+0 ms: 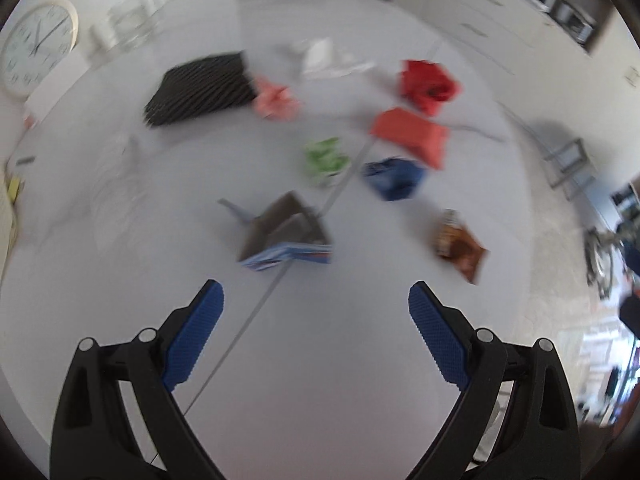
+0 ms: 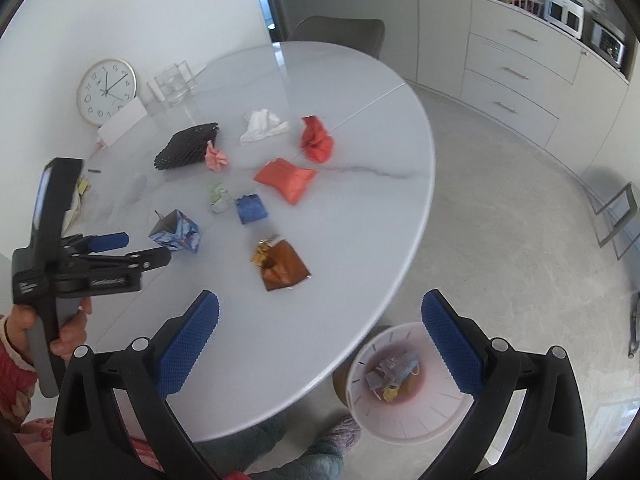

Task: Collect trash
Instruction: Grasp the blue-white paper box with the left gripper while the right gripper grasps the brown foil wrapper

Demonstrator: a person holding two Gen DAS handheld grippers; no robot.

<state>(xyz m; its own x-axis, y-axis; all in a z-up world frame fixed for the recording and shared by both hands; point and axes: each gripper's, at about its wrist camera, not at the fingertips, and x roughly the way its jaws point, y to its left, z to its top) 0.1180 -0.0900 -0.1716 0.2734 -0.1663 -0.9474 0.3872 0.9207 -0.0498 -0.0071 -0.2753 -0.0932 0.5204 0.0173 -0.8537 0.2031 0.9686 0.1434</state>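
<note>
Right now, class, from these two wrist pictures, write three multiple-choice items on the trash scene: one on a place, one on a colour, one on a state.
1. Where does the trash bin stand?
A. on the table
B. on the floor beside the table edge
C. on a chair

2. What colour is the crumpled wrapper lying next to the green wrapper?
A. blue
B. yellow
C. black

3. How do the right tongs stand?
A. shut on a wrapper
B. shut on nothing
C. open, holding nothing

Answers:
1 B, the bin sits below the rim of the white table, on the grey floor.
2 A, the right wrist view shows it clearly blue.
3 C, the blue pads are wide apart with nothing between them.
</note>
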